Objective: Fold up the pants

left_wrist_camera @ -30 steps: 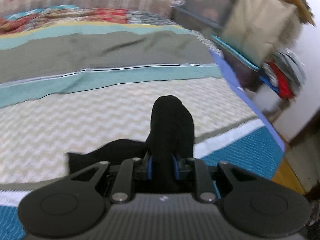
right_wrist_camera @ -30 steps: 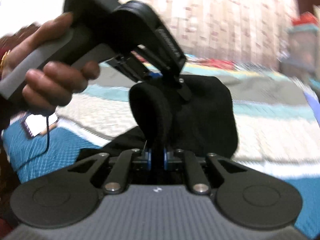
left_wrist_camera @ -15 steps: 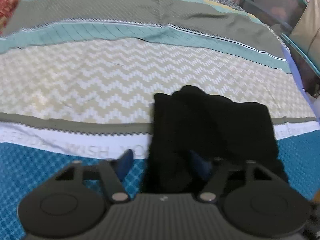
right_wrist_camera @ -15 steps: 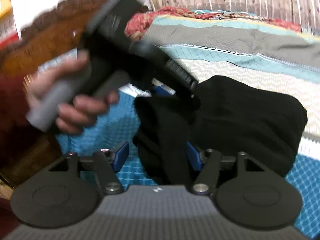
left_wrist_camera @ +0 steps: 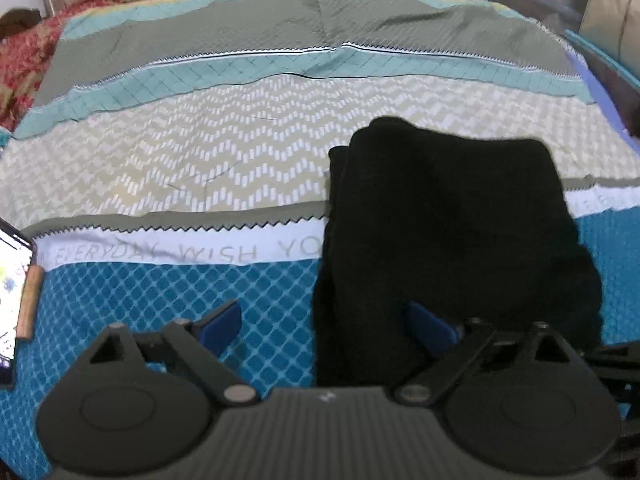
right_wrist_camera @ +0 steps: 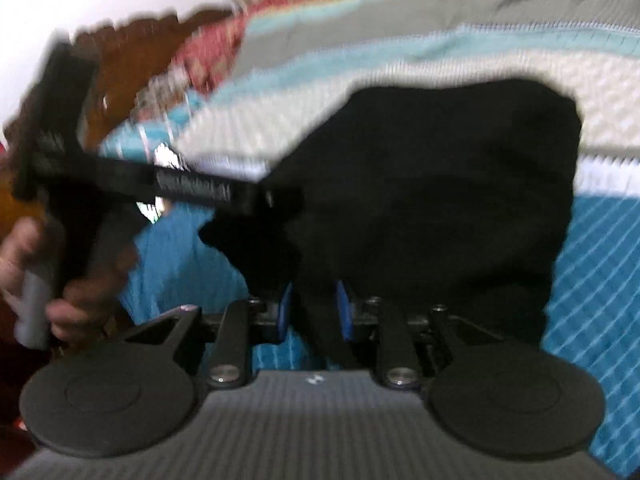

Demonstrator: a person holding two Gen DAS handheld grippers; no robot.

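Observation:
The black pants (left_wrist_camera: 448, 216) lie folded in a thick block on the striped bedspread (left_wrist_camera: 240, 152). My left gripper (left_wrist_camera: 325, 325) hangs low over their near left edge. Its jaws are opening wide, the cloth's edge lies between the blue pads (left_wrist_camera: 220, 322), and neither pad presses on it. In the right wrist view the pants (right_wrist_camera: 440, 184) fill the middle. My right gripper (right_wrist_camera: 315, 308) is closing, with a fold of black cloth between its pads (right_wrist_camera: 344, 308), which still stand apart. The left gripper (right_wrist_camera: 280, 200) also shows there, held by a hand (right_wrist_camera: 36, 280).
A lit phone (left_wrist_camera: 12, 300) lies on the bed at the far left edge. Plastic storage boxes (left_wrist_camera: 600, 40) stand beyond the bed's right side. Dark wooden furniture (right_wrist_camera: 132, 80) rises at the left in the right wrist view. Patterned red bedding (left_wrist_camera: 24, 56) lies at the back.
Both grippers sank and let go of the lifted pants, which now lie flat on the bed. The left jaws spread wider; the right jaws opened, then narrowed again.

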